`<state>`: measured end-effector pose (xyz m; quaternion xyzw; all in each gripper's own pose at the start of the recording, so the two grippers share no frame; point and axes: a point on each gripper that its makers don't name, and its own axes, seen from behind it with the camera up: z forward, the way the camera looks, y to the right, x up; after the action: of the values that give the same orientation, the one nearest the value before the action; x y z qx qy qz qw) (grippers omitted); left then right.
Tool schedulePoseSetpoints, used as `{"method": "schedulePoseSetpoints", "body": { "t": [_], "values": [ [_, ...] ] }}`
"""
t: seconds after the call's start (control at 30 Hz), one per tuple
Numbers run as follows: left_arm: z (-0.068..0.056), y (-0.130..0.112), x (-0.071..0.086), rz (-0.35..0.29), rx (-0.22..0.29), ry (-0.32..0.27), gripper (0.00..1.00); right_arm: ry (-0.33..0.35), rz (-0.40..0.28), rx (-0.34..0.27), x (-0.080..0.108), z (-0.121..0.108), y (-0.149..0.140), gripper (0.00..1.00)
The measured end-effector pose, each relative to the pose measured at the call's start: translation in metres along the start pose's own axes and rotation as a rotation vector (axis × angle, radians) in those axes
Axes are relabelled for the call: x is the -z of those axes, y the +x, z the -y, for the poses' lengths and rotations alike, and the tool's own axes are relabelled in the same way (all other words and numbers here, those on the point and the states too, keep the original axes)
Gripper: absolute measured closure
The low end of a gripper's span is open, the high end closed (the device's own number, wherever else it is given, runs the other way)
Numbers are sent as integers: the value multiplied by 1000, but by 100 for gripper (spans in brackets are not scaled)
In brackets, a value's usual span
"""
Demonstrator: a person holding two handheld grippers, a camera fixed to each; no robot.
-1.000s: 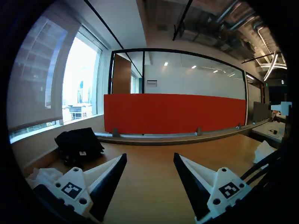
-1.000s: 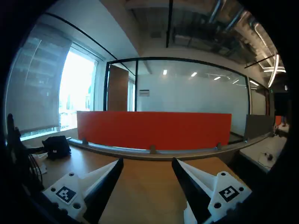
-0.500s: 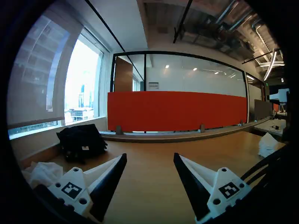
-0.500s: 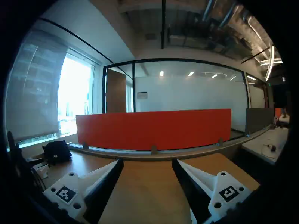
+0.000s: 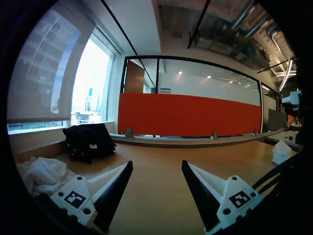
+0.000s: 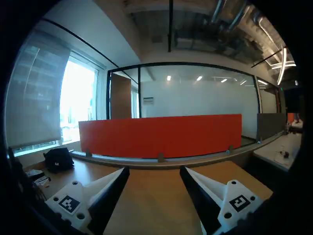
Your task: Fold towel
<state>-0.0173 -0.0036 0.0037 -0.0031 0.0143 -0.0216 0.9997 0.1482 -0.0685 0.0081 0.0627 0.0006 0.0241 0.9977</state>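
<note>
A crumpled white towel (image 5: pixel 41 174) lies on the wooden table (image 5: pixel 156 164) at the lower left of the left gripper view, just beyond the left finger. Another white cloth (image 5: pixel 281 152) sits folded or bunched at the far right of that view. My left gripper (image 5: pixel 156 166) is open above bare table, nothing between its fingers. In the right gripper view my right gripper (image 6: pixel 154 172) is also open over the wooden table (image 6: pixel 156 192), holding nothing.
A black bag (image 5: pixel 88 141) rests near the window, seen smaller as the black bag (image 6: pixel 58 158) in the right gripper view. An orange divider panel (image 5: pixel 187 114) runs along the table's far edge. Small items (image 6: pixel 37 178) lie at the left. Another desk (image 6: pixel 279 150) stands at the right.
The left gripper has dropped lower and closer to the table, so the white towel and black bag look larger. The right gripper view has shifted slightly. Both grippers stay open.
</note>
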Motion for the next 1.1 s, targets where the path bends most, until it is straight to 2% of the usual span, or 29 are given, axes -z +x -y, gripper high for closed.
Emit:
{"method": "schedulePoseSetpoints", "body": {
  "t": [0.3, 0.57, 0.87, 1.1],
  "values": [
    [8, -4, 0, -10, -10, 17, 7, 9, 6, 19, 0, 4, -8, 0],
    [5, -10, 1, 2, -21, 14, 7, 11, 11, 16, 0, 5, -9, 0],
    [1, -13, 2, 6, -59, 14, 8, 20, 17, 22, -1, 6, -11, 0],
    [1, -15, 2, 7, -61, 12, 7, 22, 12, 15, -2, 1, -12, 0]
  ]
}}
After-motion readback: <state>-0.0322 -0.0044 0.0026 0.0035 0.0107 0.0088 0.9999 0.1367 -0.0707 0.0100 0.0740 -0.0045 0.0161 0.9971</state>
